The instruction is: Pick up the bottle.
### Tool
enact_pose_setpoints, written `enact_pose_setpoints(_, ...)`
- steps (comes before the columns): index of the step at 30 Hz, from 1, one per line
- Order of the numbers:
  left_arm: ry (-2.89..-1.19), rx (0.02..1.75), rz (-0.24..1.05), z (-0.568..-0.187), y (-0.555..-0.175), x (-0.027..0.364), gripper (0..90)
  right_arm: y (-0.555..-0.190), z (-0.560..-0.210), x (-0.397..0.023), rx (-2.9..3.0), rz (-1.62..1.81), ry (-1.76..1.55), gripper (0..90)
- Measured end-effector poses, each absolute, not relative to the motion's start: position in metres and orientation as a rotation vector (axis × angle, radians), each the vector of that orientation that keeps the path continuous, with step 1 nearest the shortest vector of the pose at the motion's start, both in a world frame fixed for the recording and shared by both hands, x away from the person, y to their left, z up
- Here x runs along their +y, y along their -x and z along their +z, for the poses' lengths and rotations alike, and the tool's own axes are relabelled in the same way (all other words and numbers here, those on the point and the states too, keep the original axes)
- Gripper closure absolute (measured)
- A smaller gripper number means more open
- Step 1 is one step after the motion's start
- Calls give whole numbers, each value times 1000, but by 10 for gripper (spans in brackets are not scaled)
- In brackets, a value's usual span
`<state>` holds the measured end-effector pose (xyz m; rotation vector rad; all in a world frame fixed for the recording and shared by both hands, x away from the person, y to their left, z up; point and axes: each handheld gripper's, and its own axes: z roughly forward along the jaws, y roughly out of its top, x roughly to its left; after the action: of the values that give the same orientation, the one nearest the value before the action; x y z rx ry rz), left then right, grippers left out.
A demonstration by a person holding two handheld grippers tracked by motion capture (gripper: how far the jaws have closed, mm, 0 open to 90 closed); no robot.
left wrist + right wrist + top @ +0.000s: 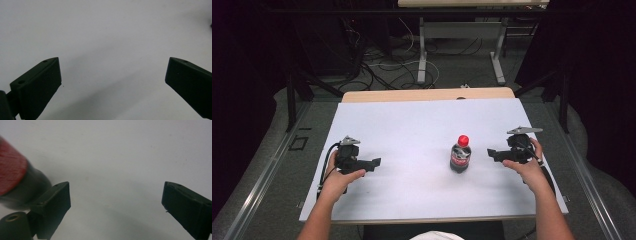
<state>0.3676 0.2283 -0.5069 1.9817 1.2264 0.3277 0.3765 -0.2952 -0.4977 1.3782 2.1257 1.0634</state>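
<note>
At the bottom edge of the high view, two forearms are reaching up onto a white sheet that is covering the table. The left gripper is hovering at the lower left of the frame, its jaws pointing toward the centre and standing wide open with nothing between them; in the left gripper view the left gripper is showing a broad stretch of bare white between its two black jaws. The right gripper is sitting at the lower right, its jaws pointing left toward the bottle and likewise standing open and holding nothing. In the right gripper view the right gripper is framing bare sheet, while the bottle, red cap blurred, is lying outside the jaws at the left edge of that picture, just beyond one jaw.

The bottle, dark with a red cap and red label, is standing upright right of centre, near the right gripper and well apart from the left. Open sheet is stretching between the bottle and the left gripper, and a wide bare band is running behind it toward the far edge, where a strip of wood is showing. Beyond that, cables and grey table legs are filling the dim floor at the top.
</note>
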Motion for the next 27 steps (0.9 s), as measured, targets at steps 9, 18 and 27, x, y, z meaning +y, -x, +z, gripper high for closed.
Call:
enact_pose_setpoints(9,-1950,1143,336,-480,-353,221,6,-348,-464,-270,2218,1192,-1147,152)
enact_pose_setpoints(18,-1958,1052,330,-467,-343,204,6,-344,-467,-245,2293,1216,-1046,175)
enact_pose_setpoints(27,-1989,1022,294,-476,-343,189,9,-352,-488,-225,2334,1189,-1059,179)
